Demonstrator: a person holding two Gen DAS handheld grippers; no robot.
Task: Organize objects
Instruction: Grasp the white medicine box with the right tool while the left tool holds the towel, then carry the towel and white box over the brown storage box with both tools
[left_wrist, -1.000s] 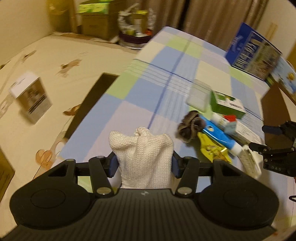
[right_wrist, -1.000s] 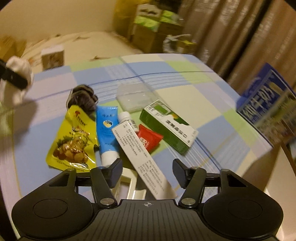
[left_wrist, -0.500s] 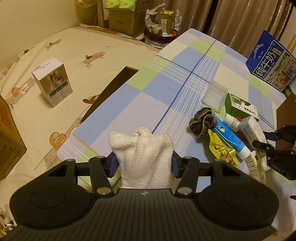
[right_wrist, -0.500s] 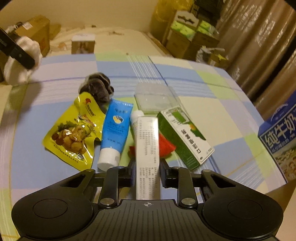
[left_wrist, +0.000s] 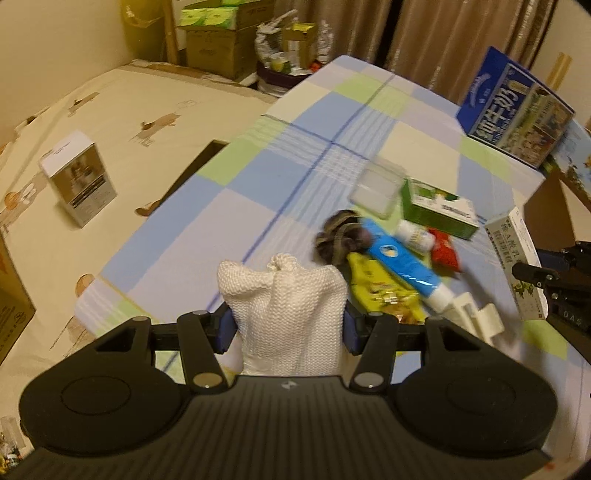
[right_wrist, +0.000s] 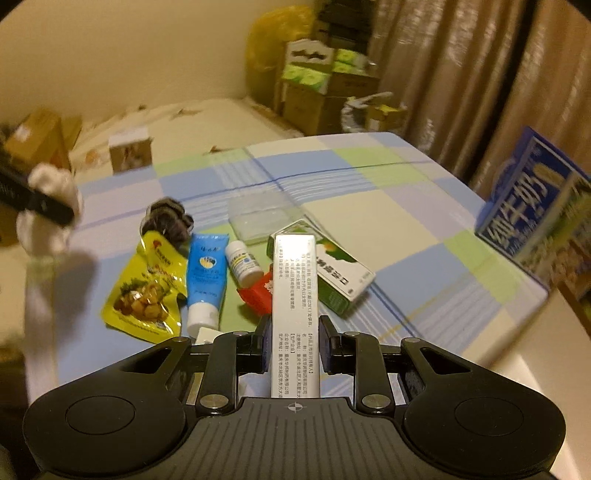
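Left gripper (left_wrist: 286, 325): jaws clamped on a white knitted pouch (left_wrist: 282, 306), which fills the gap between them and bulges above, its gathered top pointing forward. It is held over the near corner of the desk (left_wrist: 258, 177), which carries a blue, green and lilac checked cloth.

Right gripper (right_wrist: 293, 347): jaws closed on a long white medicine box (right_wrist: 293, 295), gripped near its rear end. The box juts straight forward between the jaws, printed face up, its far end over the pile of items. In the left wrist view this box (left_wrist: 517, 266) appears at the right edge, lifted clear of the cloth.

On the desk, clustered mid-cloth:
- yellow snack packet (right_wrist: 147, 291), flat, leftmost
- blue tube (right_wrist: 205, 280) with white cap, just beside the packet, its cap towards the camera
- dark hair scrunchie (right_wrist: 166, 218) at the packet's far end, touching
- small white bottle (right_wrist: 242, 264) lying on its side, right of the tube
- red sachet (right_wrist: 260, 295), partly under the held box
- green and white carton (right_wrist: 332, 273), right of the held box
- clear plastic case (right_wrist: 260, 218) behind the carton
- white plastic clip (left_wrist: 476, 319) near the tube's cap.

Blue milk carton box (right_wrist: 535, 218) stands at the far right edge of the desk, well apart from the cluster.
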